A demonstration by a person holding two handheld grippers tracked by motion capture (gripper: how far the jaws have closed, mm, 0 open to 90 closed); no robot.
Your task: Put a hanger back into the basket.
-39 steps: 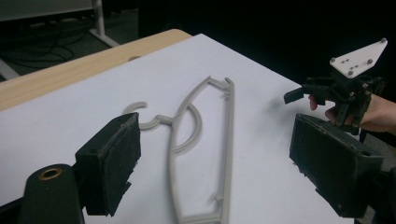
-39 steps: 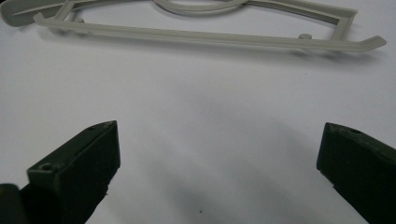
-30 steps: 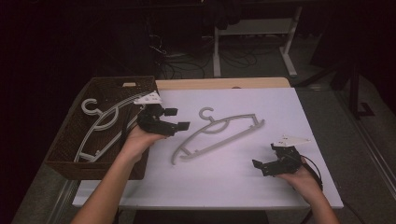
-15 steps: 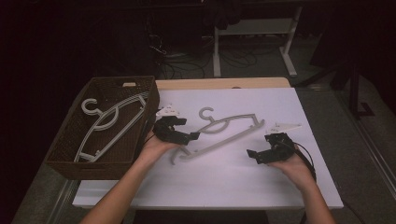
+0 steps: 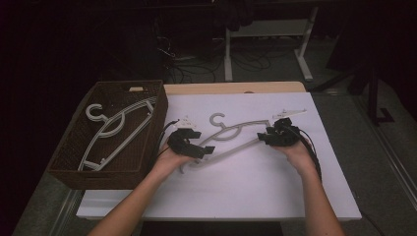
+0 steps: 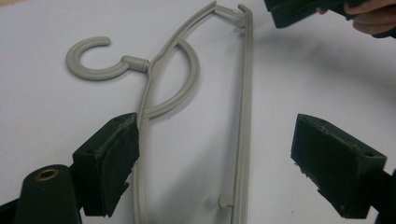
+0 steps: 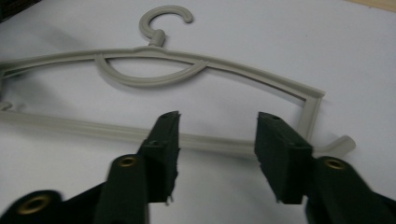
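Left gripper gapes wide astride the near-left end of the hanger; right gripper, jaws just narrowing but gripping nothing, hovers over its bottom bar at right. Risk: a lopsided pinch could make the thin bar skid or pivot on the smooth white table. Grey plastic hanger, hook pointing far, lies flat mid-table, right of the basket with another hanger.

A lab or test room is suggested rather than a home. A work table covered with a plain white sheet is set in a dark room, lit from above while the surroundings are left in shadow. Behind it, loose cables are seen trailing over a grey floor, and the white metal legs of a desk frame are visible. A brown wicker basket is placed at the table's left edge.
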